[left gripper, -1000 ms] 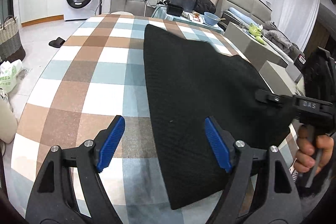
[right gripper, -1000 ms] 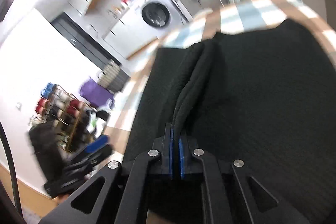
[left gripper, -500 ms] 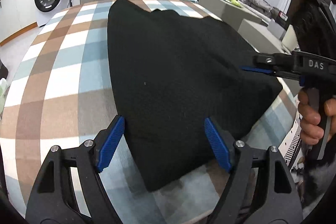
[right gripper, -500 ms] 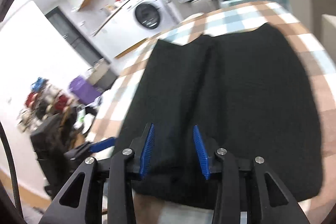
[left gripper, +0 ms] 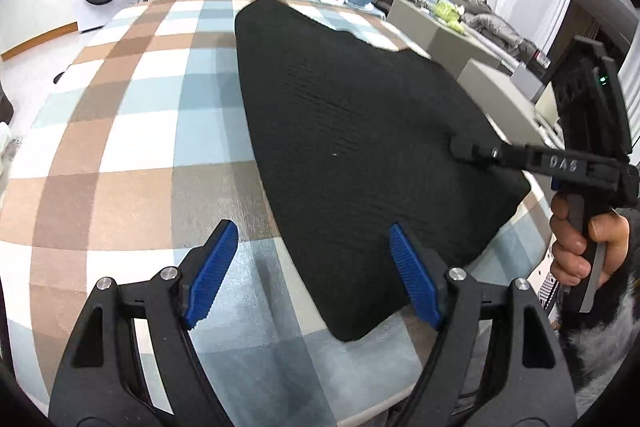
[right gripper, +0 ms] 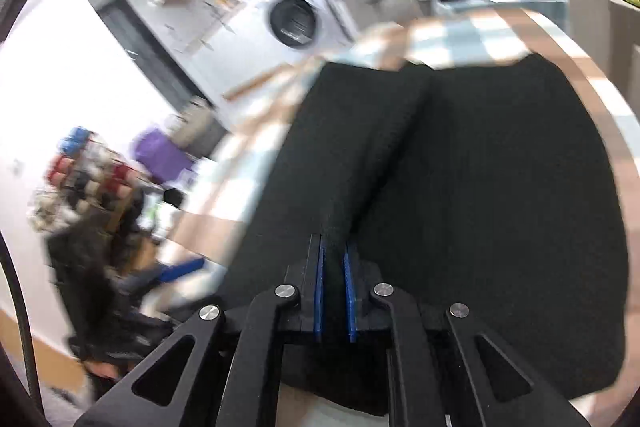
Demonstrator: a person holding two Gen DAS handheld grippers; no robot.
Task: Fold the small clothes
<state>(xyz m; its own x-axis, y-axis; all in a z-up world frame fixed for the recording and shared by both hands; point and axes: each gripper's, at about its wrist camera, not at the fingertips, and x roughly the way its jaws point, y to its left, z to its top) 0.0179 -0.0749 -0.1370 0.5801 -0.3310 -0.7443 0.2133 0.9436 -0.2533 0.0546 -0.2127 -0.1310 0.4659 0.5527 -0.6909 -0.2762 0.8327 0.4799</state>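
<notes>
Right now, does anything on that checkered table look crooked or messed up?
Nothing spilled or damaged. The black garment lies mostly flat on the checkered tablecloth; its only unevenness is a raised ridge of fabric between the closing pads of the right tool.

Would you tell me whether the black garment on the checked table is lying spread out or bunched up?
Mostly spread: the black garment lies flat on the checked tablecloth, except for a ridge the closing right gripper pinches.

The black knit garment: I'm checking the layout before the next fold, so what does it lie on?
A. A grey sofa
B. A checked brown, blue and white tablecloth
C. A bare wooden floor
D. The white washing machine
B: the black knit garment lies spread flat on the checked brown, blue and white tablecloth.
</notes>
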